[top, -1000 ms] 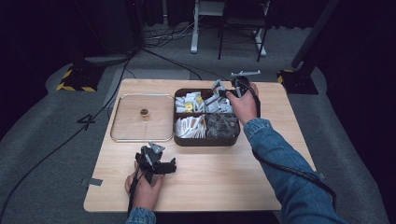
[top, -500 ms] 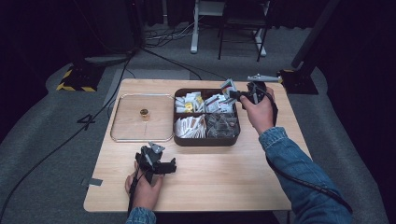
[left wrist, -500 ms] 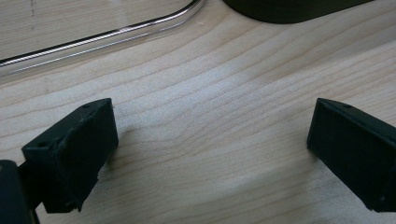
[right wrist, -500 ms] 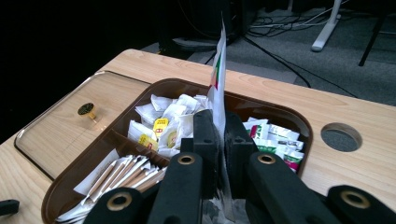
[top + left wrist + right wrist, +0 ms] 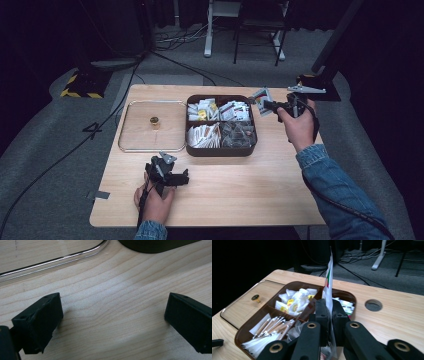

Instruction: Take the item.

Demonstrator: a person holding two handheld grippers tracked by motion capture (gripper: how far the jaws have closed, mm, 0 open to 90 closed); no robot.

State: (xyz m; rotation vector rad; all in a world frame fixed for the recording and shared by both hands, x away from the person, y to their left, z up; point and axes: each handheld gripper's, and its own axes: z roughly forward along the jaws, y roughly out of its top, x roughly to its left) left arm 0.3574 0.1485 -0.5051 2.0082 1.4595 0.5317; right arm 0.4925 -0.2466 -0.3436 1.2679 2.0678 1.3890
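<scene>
Wooden table [image 5: 240,195] is seen across the high view. Near the bottom left of that frame, the left gripper [image 5: 172,176] is rested low on the wood, jaws spread wide with nothing between them; bare grain is seen between them in the left gripper view. Right of centre, a brown tray [image 5: 221,149] with four compartments is packed with sachets and sticks. Left of the tray, a clear lid [image 5: 135,140] is laid flat, knob [image 5: 154,120] up. At upper right, the right gripper [image 5: 267,105] is clamped on a packet [image 5: 328,282], lifted just beside the tray's right rim.
</scene>
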